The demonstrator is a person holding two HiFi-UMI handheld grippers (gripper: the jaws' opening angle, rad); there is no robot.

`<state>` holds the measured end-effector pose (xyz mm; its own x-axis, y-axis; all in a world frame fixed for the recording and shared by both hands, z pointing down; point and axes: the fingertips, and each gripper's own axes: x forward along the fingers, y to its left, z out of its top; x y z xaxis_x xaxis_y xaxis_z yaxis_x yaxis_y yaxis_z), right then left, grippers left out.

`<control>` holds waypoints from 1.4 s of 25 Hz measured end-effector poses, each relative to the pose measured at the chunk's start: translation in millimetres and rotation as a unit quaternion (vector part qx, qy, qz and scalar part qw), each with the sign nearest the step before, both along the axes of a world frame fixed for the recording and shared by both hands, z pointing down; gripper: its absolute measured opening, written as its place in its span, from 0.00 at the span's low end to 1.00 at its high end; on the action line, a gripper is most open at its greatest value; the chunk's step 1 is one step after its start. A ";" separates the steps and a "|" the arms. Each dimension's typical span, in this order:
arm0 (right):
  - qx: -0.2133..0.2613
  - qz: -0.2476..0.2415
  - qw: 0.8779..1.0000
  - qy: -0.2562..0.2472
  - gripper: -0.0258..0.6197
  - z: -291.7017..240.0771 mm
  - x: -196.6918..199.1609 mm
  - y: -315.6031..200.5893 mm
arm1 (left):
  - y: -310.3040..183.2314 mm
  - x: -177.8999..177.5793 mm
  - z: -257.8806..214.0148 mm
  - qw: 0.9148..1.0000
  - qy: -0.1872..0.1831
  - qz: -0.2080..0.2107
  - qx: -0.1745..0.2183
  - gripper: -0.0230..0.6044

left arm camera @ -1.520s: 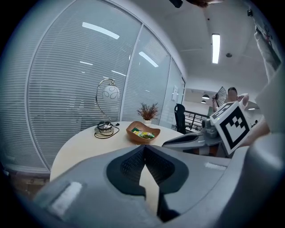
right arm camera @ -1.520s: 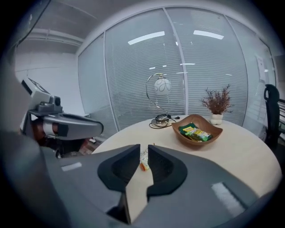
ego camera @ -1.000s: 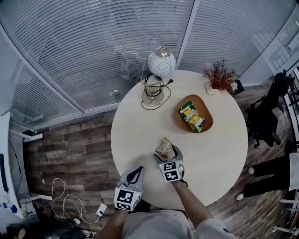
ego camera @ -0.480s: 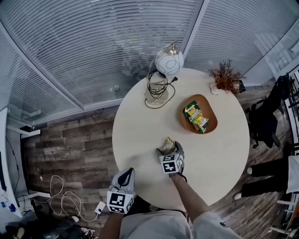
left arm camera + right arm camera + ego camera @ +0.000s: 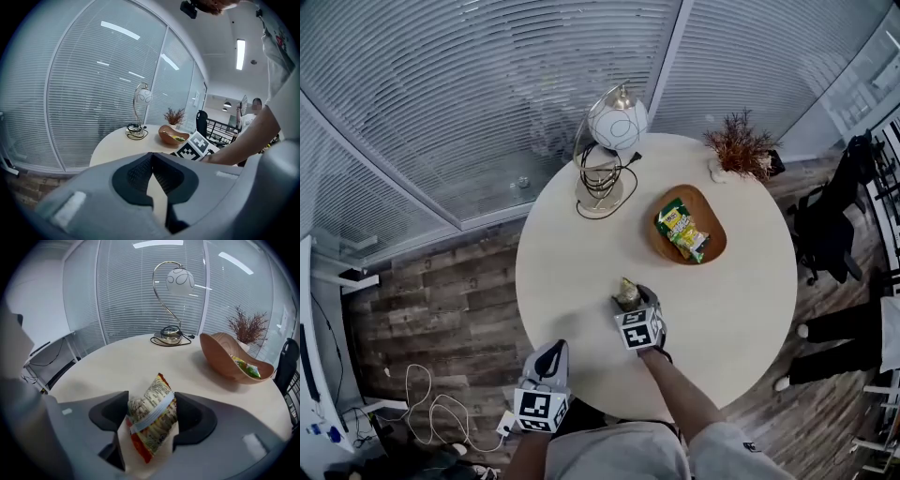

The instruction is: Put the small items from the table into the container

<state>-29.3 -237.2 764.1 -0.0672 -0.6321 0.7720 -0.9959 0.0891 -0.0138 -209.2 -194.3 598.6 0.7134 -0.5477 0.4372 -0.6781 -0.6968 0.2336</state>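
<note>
A small snack packet (image 5: pixel 152 416) stands crumpled on the round white table (image 5: pixel 581 272) between the pads of my right gripper (image 5: pixel 151 404). The jaws are closing and both pads touch the packet's sides. From the head view the packet (image 5: pixel 626 292) pokes out ahead of the right gripper (image 5: pixel 633 300), near the table's front middle. The wooden bowl (image 5: pixel 713 228) lies beyond to the right and holds green and yellow snack packets (image 5: pixel 682 230). My left gripper (image 5: pixel 549 358) hangs at the table's near left edge, shut and holding nothing (image 5: pixel 152 157).
A curved lamp with a white globe (image 5: pixel 617 124) and coiled cord stands at the table's far side. A dried plant (image 5: pixel 739 150) sits at the far right rim. A dark chair (image 5: pixel 830 230) is on the right; cables (image 5: pixel 431 403) lie on the floor left.
The right gripper's jaws have come in around the snack packet, which now stands squeezed up between them. The left gripper has drawn back toward the table's near edge.
</note>
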 end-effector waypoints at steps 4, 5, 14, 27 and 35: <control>0.007 0.006 1.000 -0.016 0.51 -7.0 11.3 3.6 | 0.9 12.3 1.7 1.000 -0.001 0.010 0.000 0.04; 0.012 0.010 1.000 -0.019 0.51 -10.7 15.6 4.3 | 1.3 16.6 1.9 1.000 -0.001 0.013 0.000 0.04; 0.137 0.048 0.989 -0.003 0.51 -113.2 98.8 -36.2 | 6.0 50.8 -2.7 0.999 0.004 0.043 0.004 0.04; 0.089 0.109 0.990 -0.009 0.52 -98.5 192.4 -94.4 | 6.3 44.6 -1.9 1.000 -0.007 0.029 0.004 0.04; 0.116 0.121 0.986 -0.001 0.59 -98.0 197.6 -95.8 | 1.4 35.1 3.0 1.000 -0.013 0.020 0.002 0.04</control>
<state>168.2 -333.1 666.1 0.1066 -0.7890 0.6051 -0.9883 -0.1511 -0.0229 -174.1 -192.9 601.5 0.7229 -0.5209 0.4540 -0.6557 -0.7243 0.2131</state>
